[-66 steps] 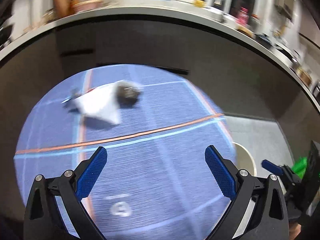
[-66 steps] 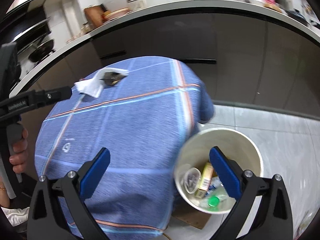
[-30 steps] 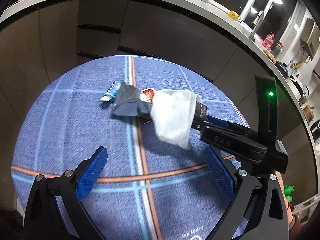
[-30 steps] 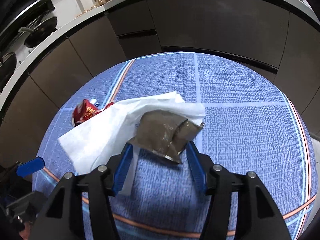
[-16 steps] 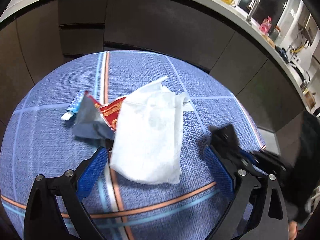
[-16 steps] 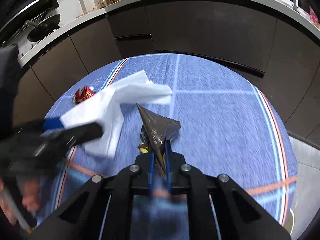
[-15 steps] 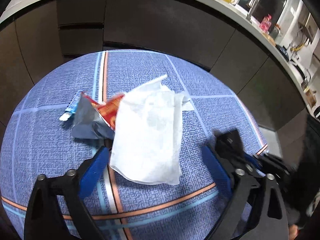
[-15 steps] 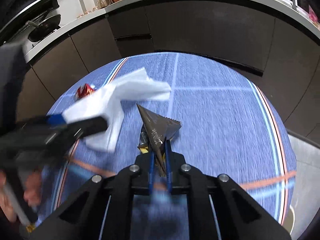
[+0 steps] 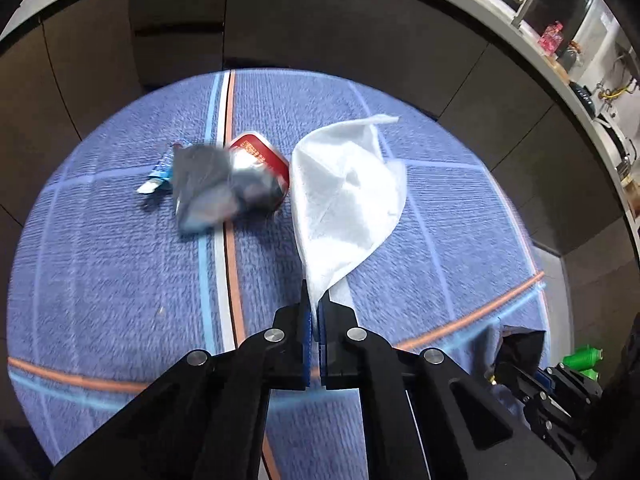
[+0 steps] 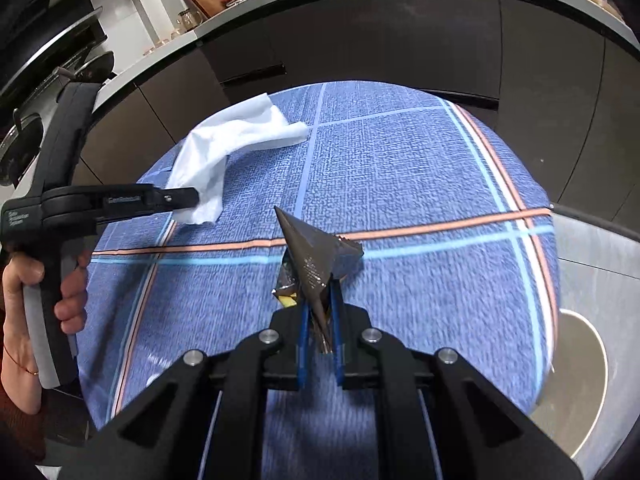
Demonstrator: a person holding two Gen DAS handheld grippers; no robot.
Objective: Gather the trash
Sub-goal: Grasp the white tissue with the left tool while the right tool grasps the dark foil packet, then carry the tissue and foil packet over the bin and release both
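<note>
1. The left gripper (image 9: 316, 312), bottom centre of its own view, has its jaws pinched tight on the lower corner of a white tissue (image 9: 344, 196). The rest of the sheet fans up toward the frame's centre over the blue cloth (image 9: 120, 280).
2. Left of the tissue in that view lies a red wrapper (image 9: 260, 156) with crumpled grey foil (image 9: 204, 192) over it (blurred), and a small blue scrap (image 9: 158, 172) further left.
3. The right gripper (image 10: 320, 332), bottom centre of its view, is clamped on a dark foil wrapper (image 10: 316, 256) that sticks up as a point between the jaws.
4. In the right view, a hand (image 10: 44, 280) at the left edge holds the left gripper's handle, with the tissue at upper left.
5. A white bin (image 10: 580, 364) rim shows at the lower right of the right view, beside the table edge.
</note>
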